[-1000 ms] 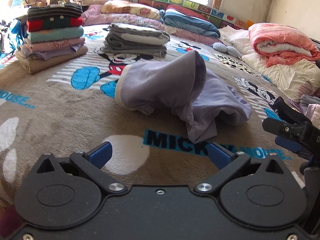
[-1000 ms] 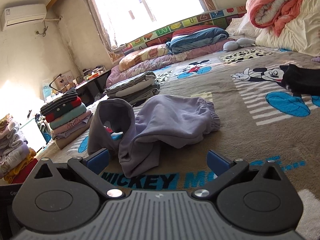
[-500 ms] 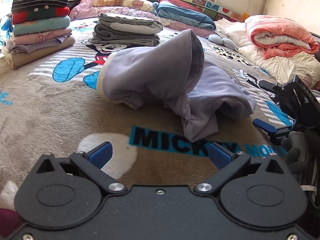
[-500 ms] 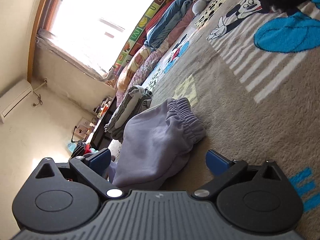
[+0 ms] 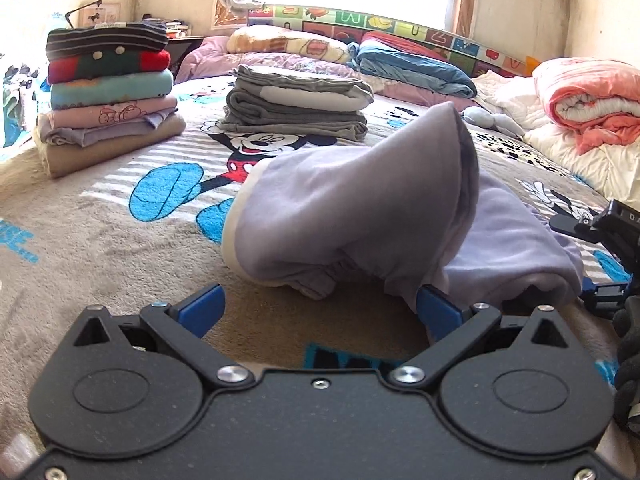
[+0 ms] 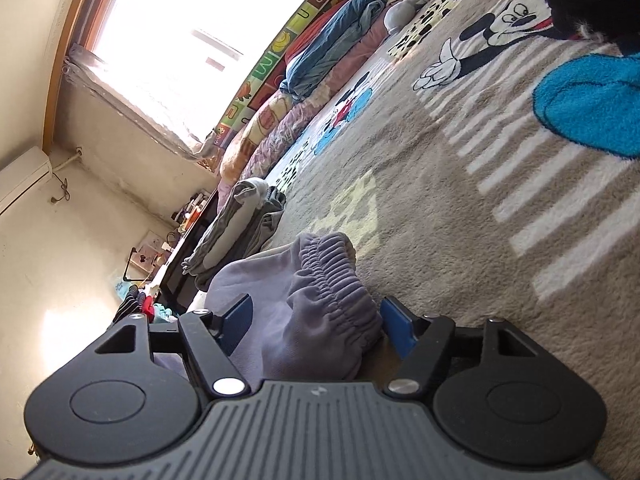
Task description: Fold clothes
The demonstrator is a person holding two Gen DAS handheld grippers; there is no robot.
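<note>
"What's my left camera giving me?"

"I see my left gripper point(image 5: 320, 312) with its jaws wide apart, low over the blanket point(image 5: 100, 248). A lavender garment point(image 5: 360, 216) lies crumpled just ahead, its edge touching my right finger point(image 5: 436, 312). Two folded stacks point(image 5: 108, 92) sit behind. The right gripper point(image 5: 608, 256) shows at the edge."

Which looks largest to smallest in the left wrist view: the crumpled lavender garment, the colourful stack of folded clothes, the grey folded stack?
1. Crumpled lavender garment, clearly largest, though it is also nearest the camera.
2. Colourful stack of folded clothes and grey folded stack look too similar in extent to rank.
</note>
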